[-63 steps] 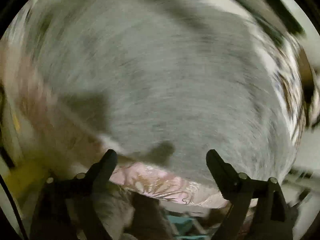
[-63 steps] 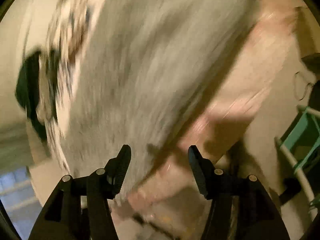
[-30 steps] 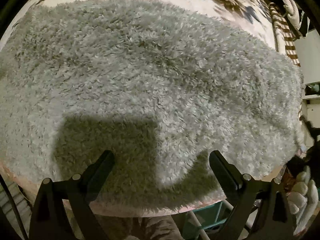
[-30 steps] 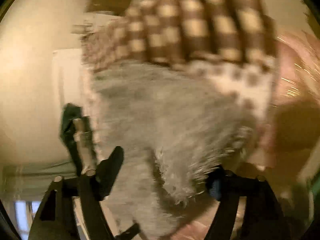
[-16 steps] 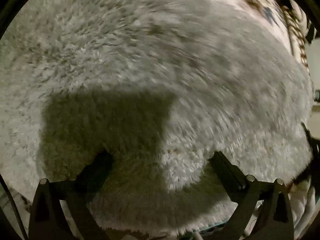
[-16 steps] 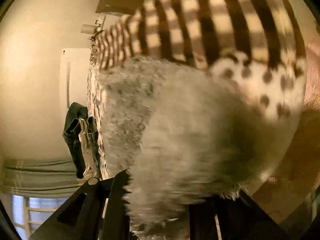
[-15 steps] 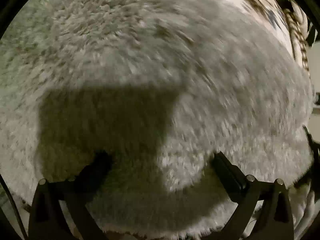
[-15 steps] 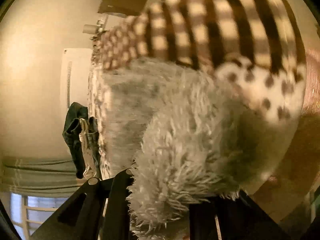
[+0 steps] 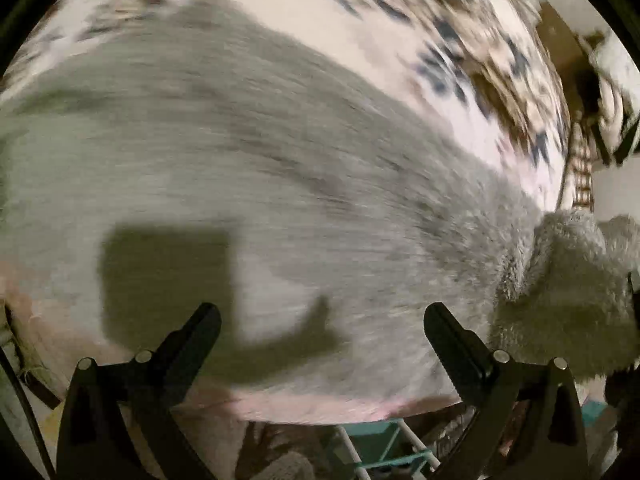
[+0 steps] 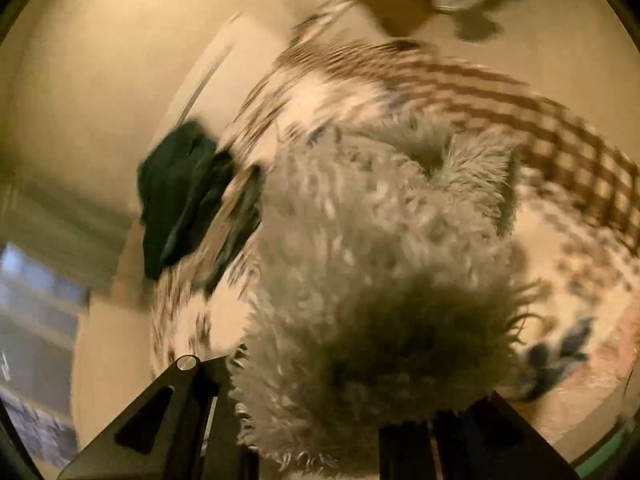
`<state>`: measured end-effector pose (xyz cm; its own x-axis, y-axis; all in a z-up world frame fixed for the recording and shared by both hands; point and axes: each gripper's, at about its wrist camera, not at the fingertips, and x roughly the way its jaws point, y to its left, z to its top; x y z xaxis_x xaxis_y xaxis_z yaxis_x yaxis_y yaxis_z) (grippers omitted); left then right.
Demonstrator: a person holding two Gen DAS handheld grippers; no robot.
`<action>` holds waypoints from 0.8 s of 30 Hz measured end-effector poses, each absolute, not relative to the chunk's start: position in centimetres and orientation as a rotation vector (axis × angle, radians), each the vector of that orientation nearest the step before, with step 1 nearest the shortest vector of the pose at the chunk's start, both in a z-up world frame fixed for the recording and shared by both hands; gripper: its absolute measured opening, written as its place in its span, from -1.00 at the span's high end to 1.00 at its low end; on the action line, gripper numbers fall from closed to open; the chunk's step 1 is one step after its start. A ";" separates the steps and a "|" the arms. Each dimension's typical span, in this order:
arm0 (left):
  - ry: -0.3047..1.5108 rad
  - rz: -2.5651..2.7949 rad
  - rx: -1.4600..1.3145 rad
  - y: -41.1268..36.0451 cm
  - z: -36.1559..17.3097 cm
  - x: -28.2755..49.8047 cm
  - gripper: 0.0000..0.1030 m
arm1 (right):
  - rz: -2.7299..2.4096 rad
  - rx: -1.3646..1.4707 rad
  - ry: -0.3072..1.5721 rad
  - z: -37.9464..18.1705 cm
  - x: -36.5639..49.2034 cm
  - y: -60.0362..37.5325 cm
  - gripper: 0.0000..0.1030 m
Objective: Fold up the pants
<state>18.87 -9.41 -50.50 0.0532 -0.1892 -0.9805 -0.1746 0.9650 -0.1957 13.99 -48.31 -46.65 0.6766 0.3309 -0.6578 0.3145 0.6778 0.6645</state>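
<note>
Two claws over the fluffy grey pants [image 9: 280, 200], which lie spread on the patterned bedspread [image 9: 460, 40]. Left claw [image 9: 320, 320] is spread wide, empty, above the fabric. Right claw [image 10: 320, 420] pinches a bunched pants edge, lifted. Risk: the thick slippery pile could slide out of that one-sided pinch, or the fold drags crooked since the left side isn't held.

Cream wall [image 10: 100, 80] in warm light. Window [image 10: 28, 300] at lower left. Floral bedspread [image 9: 400, 60] over bed. Brown checked blanket [image 10: 560, 140] beyond. Teal rack [image 9: 384, 444] below bed edge.
</note>
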 end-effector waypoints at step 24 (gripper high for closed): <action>1.401 0.044 -0.467 10.5 -47.9 19.3 -1.00 | 0.530 0.305 1.392 -53.7 16.6 -14.9 -0.82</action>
<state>19.32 10.49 -47.88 0.1836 -0.2420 -0.9528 -0.3017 0.9086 -0.2889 16.60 -14.90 -53.74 0.0882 0.5225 -0.8481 -0.1736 0.8464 0.5034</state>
